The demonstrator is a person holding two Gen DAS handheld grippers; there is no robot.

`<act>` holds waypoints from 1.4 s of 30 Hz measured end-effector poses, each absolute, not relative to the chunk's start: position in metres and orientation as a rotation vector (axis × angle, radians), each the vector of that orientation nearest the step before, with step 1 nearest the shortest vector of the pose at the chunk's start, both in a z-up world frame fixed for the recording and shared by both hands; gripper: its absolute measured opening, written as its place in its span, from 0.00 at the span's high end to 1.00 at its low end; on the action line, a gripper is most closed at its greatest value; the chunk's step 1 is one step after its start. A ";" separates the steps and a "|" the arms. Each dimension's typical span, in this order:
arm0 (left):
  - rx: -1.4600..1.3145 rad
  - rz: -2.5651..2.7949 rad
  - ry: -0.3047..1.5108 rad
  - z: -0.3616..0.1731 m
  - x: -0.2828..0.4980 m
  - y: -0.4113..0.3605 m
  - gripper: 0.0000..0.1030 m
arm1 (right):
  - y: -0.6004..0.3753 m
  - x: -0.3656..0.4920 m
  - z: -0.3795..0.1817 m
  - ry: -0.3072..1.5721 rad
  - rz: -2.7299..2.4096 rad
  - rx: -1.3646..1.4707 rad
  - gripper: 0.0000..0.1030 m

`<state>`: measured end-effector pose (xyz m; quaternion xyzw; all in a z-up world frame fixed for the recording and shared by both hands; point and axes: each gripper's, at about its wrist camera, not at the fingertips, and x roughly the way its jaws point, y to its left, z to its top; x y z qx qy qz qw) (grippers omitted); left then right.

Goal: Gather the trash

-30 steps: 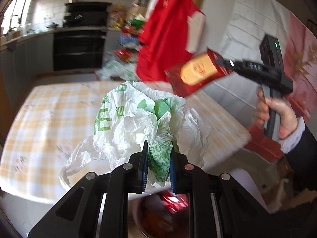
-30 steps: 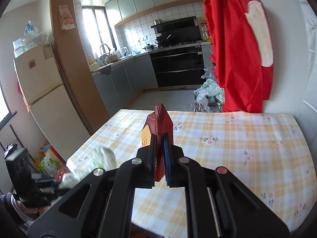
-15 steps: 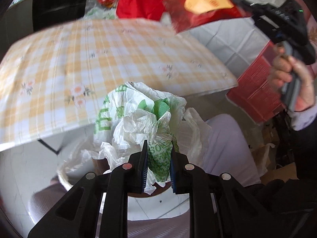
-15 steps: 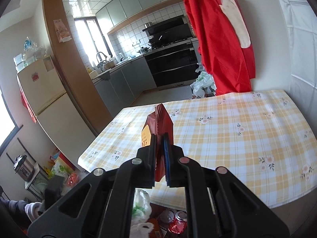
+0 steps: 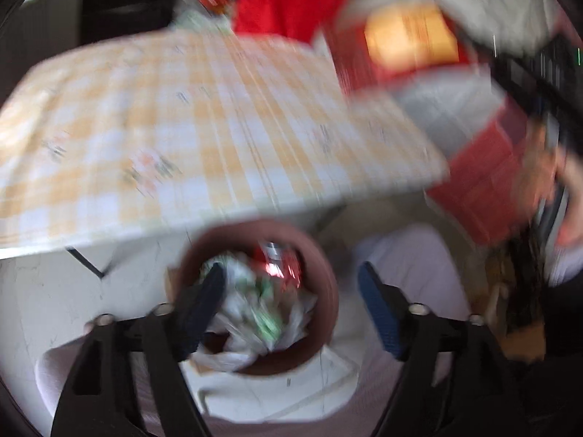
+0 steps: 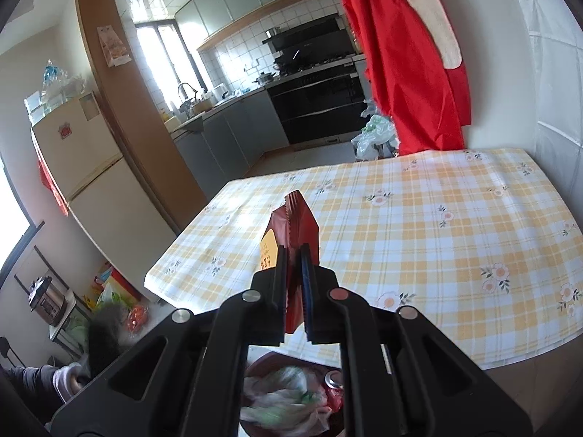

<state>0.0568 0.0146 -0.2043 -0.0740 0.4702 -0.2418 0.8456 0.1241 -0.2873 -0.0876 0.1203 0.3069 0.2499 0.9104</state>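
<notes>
The left gripper (image 5: 288,309) has just been opening, jaws spread with nothing between them, the plastic bag (image 5: 251,313) lying in the brown bin (image 5: 328,302). The right gripper (image 6: 294,291) pinches the red packet (image 6: 295,225) above the table's (image 6: 455,236) near edge; released here, it might miss the bin.

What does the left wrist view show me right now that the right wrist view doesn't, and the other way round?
Only the left wrist view: the left claw standing open over the bin, and the hand carrying the right tool.

Only the right wrist view: the right claw shut on the red packet, plus the fridge and the stove beyond.

Both: the brown bin holding the white and green plastic bag, the checked table and the red packet.
</notes>
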 end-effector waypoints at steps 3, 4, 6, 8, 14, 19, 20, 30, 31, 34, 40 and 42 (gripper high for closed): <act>-0.260 -0.396 0.807 -0.170 0.051 0.042 0.09 | -0.276 0.117 -0.095 0.660 0.541 0.236 0.89; -0.281 -0.354 0.754 -0.162 0.048 0.049 0.08 | -0.271 0.114 -0.099 0.674 0.550 0.228 0.89; -0.304 -0.276 0.665 -0.146 0.040 0.061 0.06 | -0.261 0.108 -0.105 0.702 0.569 0.214 0.89; -0.305 -0.207 0.600 -0.136 0.031 0.071 0.06 | -0.253 0.103 -0.113 0.731 0.586 0.208 0.89; -0.169 -0.120 0.538 -0.119 0.021 0.072 0.06 | -0.226 0.094 -0.141 0.841 0.647 0.184 0.89; -0.188 -0.097 0.515 -0.118 0.017 0.080 0.06 | -0.209 0.095 -0.172 0.947 0.644 0.173 0.59; -0.180 -0.090 0.521 -0.120 0.018 0.079 0.06 | -0.209 0.095 -0.177 0.956 0.624 0.166 0.54; -0.149 -0.050 0.557 -0.124 0.024 0.074 0.06 | -0.230 0.103 -0.167 0.892 0.391 0.091 0.05; -0.143 -0.050 0.560 -0.124 0.026 0.072 0.06 | -0.233 0.106 -0.164 0.891 0.380 0.086 0.06; -0.114 -0.063 0.567 -0.123 0.033 0.064 0.06 | -0.233 0.110 -0.153 0.856 0.342 0.043 0.06; -0.092 -0.111 0.532 -0.103 0.044 0.052 0.06 | -0.236 0.119 -0.124 0.802 0.286 0.006 0.06; -0.073 -0.113 0.507 -0.095 0.045 0.049 0.06 | -0.237 0.119 -0.114 0.779 0.290 0.014 0.06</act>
